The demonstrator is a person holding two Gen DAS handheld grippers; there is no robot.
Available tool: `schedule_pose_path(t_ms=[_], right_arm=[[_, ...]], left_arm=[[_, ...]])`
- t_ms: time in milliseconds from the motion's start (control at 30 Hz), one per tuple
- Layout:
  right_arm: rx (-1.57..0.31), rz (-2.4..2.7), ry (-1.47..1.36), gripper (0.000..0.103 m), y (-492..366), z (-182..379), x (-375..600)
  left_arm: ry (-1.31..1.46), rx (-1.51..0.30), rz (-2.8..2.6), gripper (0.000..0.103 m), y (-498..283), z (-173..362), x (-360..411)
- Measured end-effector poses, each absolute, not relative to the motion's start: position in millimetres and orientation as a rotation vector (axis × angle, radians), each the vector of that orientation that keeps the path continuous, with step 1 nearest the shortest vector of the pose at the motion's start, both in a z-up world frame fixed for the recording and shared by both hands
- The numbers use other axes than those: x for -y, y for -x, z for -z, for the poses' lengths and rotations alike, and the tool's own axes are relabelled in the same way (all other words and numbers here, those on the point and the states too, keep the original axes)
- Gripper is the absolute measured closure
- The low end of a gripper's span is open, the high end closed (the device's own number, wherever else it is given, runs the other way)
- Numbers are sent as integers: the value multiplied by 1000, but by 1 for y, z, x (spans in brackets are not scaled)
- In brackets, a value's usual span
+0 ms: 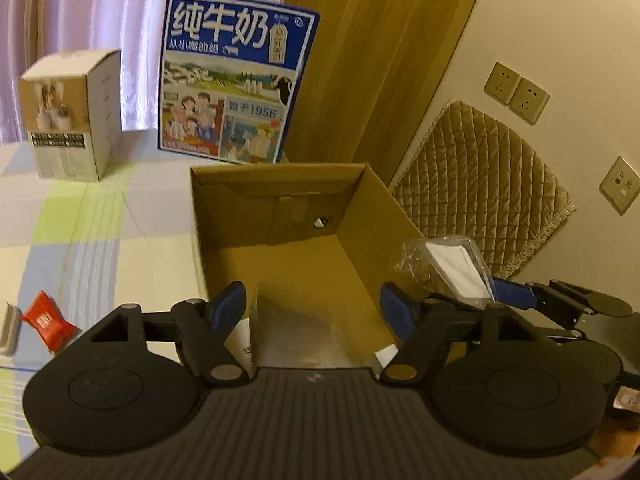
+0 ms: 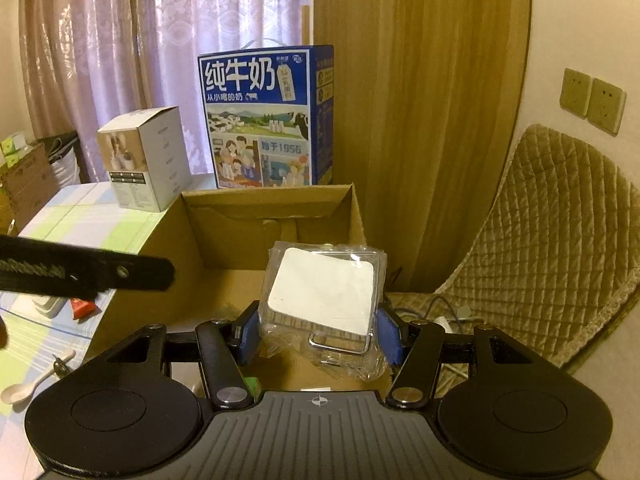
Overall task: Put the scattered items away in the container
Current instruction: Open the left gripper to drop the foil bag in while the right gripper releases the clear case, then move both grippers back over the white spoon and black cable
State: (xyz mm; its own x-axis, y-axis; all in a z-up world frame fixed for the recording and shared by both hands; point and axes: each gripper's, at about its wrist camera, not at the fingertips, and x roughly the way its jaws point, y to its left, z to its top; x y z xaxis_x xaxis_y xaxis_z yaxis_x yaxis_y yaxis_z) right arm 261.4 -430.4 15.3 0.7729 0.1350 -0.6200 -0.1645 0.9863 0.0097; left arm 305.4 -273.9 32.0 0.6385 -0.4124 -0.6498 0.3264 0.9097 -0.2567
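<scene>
The table [image 1: 100, 220] carries the open cardboard box [image 1: 280, 208], which fills the middle of my left view from ten to two o'clock, its floor bare but for something pale at six o'clock that I cannot identify. My left gripper [image 1: 312, 304] hangs over the near rim, tilted down, jaws apart with nothing pressed between the pads. My right gripper [image 2: 316, 332] is clamped on the wrapped packet [image 2: 324, 288], held above the box's right wall, also pitched downward. To do this well I judge I should carry the packet past the rim toward eleven o'clock, lower it, then let go. A red sachet [image 1: 48, 320] waits on the cloth at eight o'clock, a spoon [image 2: 28, 384] at eight in the right view.
</scene>
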Motion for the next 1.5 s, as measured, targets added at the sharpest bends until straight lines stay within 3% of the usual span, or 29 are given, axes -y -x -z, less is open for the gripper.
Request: schedule_pose_path(t_ms=[467, 533, 600, 1033, 1500], right_arm=[[-674, -205, 52, 47, -272, -17, 408], [-663, -224, 66, 44, -276, -18, 402], [-647, -221, 72, 30, -278, -20, 398], [-608, -191, 38, 16, -243, -46, 395], [-553, -329, 3, 2, -151, -79, 328]], left_arm=[[156, -762, 371, 30, -287, -33, 225], [159, -761, 367, 30, -285, -33, 220], [156, -759, 362, 30, -283, -34, 215], [184, -763, 296, 26, -255, -30, 160], [183, -774, 147, 13, -173, -32, 60]])
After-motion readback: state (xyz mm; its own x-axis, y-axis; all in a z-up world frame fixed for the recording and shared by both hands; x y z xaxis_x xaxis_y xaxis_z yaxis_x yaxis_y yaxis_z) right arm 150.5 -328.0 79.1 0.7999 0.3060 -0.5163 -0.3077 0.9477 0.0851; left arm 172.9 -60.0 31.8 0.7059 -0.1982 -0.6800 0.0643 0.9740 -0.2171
